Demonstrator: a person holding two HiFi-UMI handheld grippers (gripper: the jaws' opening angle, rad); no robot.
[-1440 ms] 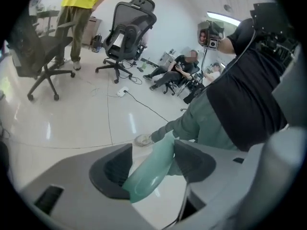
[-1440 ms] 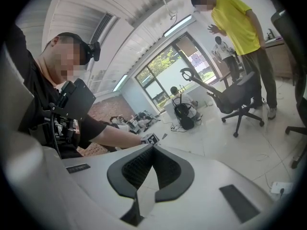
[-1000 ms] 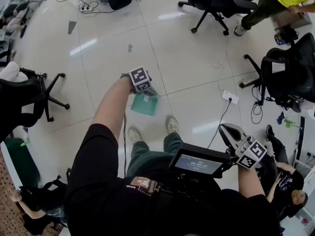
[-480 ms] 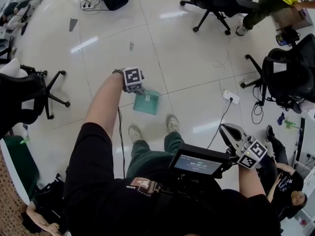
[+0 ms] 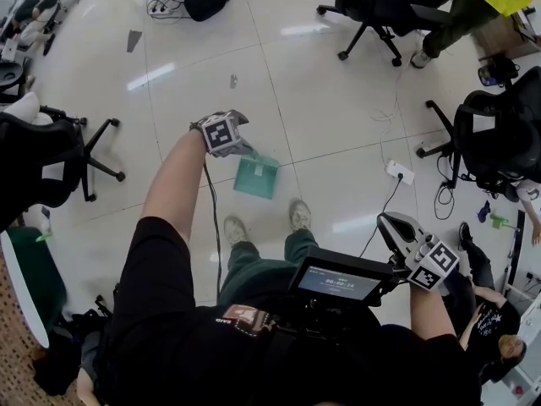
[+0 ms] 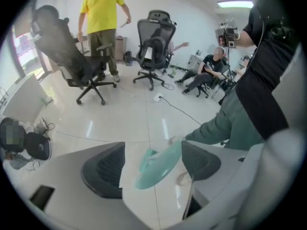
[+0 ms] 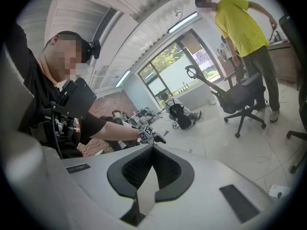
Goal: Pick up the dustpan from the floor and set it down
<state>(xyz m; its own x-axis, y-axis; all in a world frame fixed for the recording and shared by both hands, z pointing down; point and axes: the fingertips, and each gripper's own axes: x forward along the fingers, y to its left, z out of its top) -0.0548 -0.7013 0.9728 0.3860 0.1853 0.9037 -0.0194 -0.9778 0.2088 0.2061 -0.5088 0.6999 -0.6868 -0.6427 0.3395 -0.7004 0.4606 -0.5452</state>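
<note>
The teal dustpan (image 5: 256, 176) stands between the left gripper's (image 6: 151, 161) parted jaws, against one pad and not clamped. It looks like light, stiff, slick plastic, so I'd pinch its handle. The right gripper (image 7: 152, 164) is closed on nothing.

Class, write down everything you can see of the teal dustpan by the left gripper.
The dustpan is pale teal, smooth like plastic, with a squarish tray. It shows over the white tiled floor just ahead of the person's shoes. Its narrow end sits between the left gripper's open jaws, nearer one jaw; contact is unclear.
</note>
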